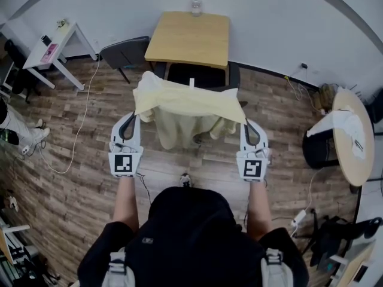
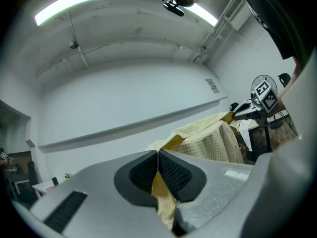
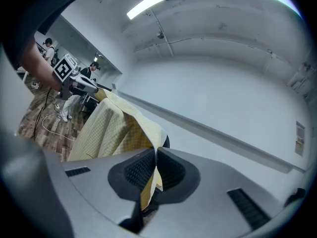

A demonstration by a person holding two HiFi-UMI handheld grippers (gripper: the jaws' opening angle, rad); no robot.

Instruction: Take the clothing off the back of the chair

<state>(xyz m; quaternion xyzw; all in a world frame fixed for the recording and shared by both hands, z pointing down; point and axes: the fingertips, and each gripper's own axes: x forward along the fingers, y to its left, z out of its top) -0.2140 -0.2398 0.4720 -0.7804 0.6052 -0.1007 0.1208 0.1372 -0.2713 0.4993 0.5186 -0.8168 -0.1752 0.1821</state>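
The yellow clothing [image 1: 185,100] is held up, spread wide, over the chair [image 1: 200,75] by the table [image 1: 188,37]. L gripper [image 1: 134,117] & R gripper [image 1: 246,123] are each clamped tight on its edge.

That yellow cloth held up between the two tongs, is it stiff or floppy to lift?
Probably floppy: the yellow cloth drapes and hangs in folds between the left tongs and right tongs. Likely light, since only thin pinched edges carry it.
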